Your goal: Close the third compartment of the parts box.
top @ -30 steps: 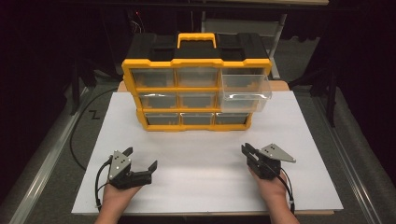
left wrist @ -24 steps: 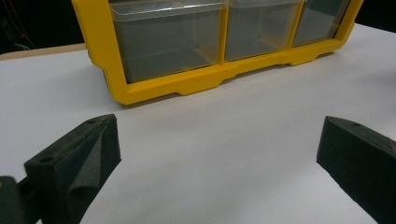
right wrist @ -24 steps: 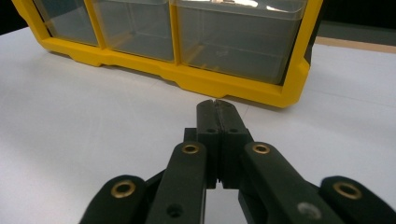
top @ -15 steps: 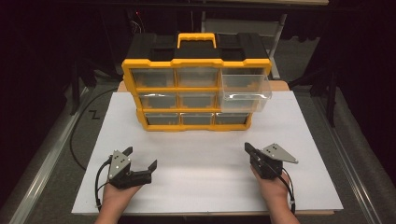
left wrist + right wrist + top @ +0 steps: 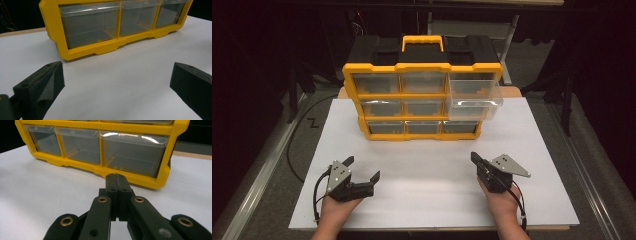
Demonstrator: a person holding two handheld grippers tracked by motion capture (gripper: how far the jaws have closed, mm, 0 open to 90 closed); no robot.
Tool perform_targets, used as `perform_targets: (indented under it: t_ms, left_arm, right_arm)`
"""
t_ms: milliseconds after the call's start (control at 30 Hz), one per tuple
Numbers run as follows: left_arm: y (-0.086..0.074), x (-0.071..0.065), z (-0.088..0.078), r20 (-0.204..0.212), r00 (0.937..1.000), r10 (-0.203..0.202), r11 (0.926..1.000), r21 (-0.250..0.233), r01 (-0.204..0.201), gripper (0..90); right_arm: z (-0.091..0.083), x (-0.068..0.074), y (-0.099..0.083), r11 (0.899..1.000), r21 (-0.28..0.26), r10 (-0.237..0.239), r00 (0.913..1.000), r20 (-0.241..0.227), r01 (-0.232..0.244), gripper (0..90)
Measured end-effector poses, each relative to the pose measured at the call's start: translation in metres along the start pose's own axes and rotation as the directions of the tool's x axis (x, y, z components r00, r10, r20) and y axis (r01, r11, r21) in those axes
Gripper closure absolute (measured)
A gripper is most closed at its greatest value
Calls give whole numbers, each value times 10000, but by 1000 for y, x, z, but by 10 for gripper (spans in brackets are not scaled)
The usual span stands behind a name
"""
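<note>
A yellow drawer cabinet (image 5: 422, 100) stands well ahead of both grippers. Left gripper (image 5: 362, 175) jaws spread wide; right gripper (image 5: 475, 159) jaws pressed together, empty. One clear drawer (image 5: 475, 99) juts out, likely light, slippery, best pinched at its front lip.

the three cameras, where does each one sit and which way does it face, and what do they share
High view: above the person's side, looking forward and down on the white table and the yellow plastic drawer cabinet; both hands show, with the left gripper and right gripper.
Left gripper view: low on the left gripper, facing the cabinet's bottom-left clear drawer; its jaws stand wide apart.
Right gripper view: low on the right gripper, facing the bottom-right clear drawer; its jaws are pressed together.
Shared: both gripper views show the cabinet's bottom drawer row.
</note>
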State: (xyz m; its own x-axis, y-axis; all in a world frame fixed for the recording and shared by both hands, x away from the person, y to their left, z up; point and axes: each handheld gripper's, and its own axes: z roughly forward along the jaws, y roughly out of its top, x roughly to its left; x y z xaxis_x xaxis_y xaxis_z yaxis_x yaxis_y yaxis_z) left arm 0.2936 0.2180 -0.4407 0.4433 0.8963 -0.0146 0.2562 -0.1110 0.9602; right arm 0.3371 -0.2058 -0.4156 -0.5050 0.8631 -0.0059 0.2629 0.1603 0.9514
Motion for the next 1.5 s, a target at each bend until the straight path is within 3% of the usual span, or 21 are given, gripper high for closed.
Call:
perform_targets:
  t_ms: [367,600,900,1500]
  left_arm:
    - [0,-1,1,105,9999,119,9999,57,-120,4]
    - [-1,-2,1,113,9998,157,9998,103,-158,4]
    - [-1,-2,1,110,9998,187,9997,148,-189,4]
    - [-1,-2,0,106,9998,183,9998,92,-183,4]
  right_arm:
    - [0,6,24,9998,-106,-196,9998,2,196,900]
    - [-2,5,39,9989,-385,246,9996,-97,-250,900]
    - [-9,8,58,9966,-808,145,9996,-225,-162,900]
    - [-23,10,98,9860,-1667,24,9999,163,3,900]
